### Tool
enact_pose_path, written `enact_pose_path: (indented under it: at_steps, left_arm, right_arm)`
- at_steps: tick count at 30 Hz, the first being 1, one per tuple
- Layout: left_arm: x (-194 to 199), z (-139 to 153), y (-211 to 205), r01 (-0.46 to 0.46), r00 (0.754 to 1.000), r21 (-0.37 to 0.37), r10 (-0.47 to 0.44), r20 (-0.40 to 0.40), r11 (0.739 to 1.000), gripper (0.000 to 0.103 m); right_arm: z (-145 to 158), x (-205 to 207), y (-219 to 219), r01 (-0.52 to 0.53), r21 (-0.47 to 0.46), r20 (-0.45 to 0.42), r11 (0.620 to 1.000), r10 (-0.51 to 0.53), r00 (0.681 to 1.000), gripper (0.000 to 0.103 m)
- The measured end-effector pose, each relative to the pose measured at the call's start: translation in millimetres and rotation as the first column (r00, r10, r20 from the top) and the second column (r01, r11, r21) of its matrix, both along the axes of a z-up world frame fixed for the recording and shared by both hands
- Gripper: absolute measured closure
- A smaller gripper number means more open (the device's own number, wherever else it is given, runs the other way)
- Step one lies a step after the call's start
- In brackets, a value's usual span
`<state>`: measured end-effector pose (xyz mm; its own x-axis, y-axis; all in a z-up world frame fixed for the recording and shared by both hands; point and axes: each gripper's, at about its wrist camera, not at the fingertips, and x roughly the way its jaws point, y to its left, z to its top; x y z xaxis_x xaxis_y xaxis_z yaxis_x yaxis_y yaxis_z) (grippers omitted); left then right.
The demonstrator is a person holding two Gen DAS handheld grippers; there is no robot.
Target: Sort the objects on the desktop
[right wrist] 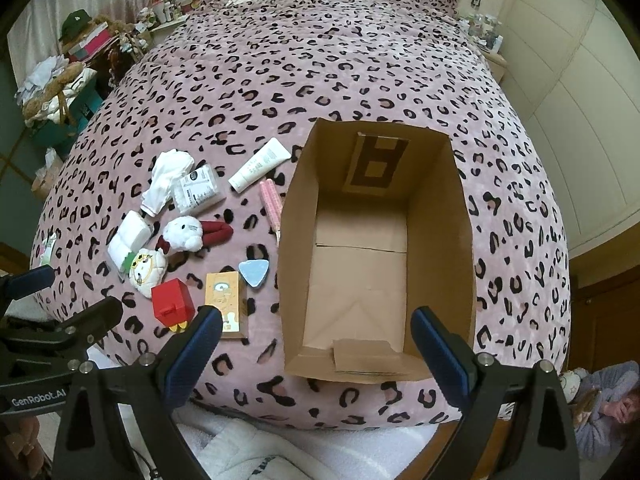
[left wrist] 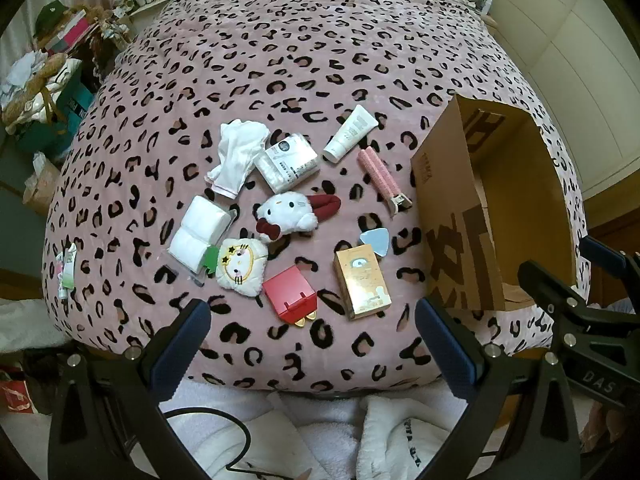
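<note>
Small objects lie scattered on a pink leopard-print bed (left wrist: 300, 60): a red box (left wrist: 289, 293), a gold box (left wrist: 362, 284), a white cat plush (left wrist: 286, 212), a round plush (left wrist: 241, 266), a white tube (left wrist: 351, 133), a pink razor (left wrist: 382, 178), a blue triangle (left wrist: 375, 242), a white glove (left wrist: 238, 156), a cotton-swab box (left wrist: 289, 162) and tissue packs (left wrist: 198, 232). An empty open cardboard box (right wrist: 362, 264) stands to their right. My left gripper (left wrist: 312, 338) is open, above the bed's near edge just before the red box. My right gripper (right wrist: 316, 344) is open, before the cardboard box's near wall.
A small green and white packet (left wrist: 66, 268) lies at the bed's left edge. Cluttered bags and shelves (left wrist: 48, 92) stand left of the bed. A white wardrobe (right wrist: 580, 100) is on the right. White fluffy fabric (left wrist: 320, 432) lies below the grippers.
</note>
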<state>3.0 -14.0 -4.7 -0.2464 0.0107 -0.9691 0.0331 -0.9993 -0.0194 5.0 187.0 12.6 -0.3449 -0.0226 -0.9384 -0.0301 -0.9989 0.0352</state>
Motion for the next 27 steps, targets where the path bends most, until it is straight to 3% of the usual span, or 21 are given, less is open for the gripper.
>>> enact_pose_path:
  at_steps: [18, 22, 27]
  left_arm:
    - [-1, 1, -18, 0.015, 1.0, 0.041, -0.014, -0.025, 0.999, 0.0]
    - [-2, -7, -48, -0.059, 0.998, 0.03, 0.059, -0.023, 0.998, 0.0]
    - [2, -25, -107, -0.184, 0.983, 0.129, 0.185, 0.002, 0.974, 0.0]
  right_arm:
    - [2, -1, -4, 0.001, -0.007, 0.005, 1.0, -0.001, 1.0, 0.005]
    - [1, -2, -9, -0.02, -0.048, 0.006, 0.999, 0.02, 1.0, 0.005]
    - [-2, -4, -29, -0.058, -0.112, 0.014, 0.992, 0.06, 0.998, 0.005]
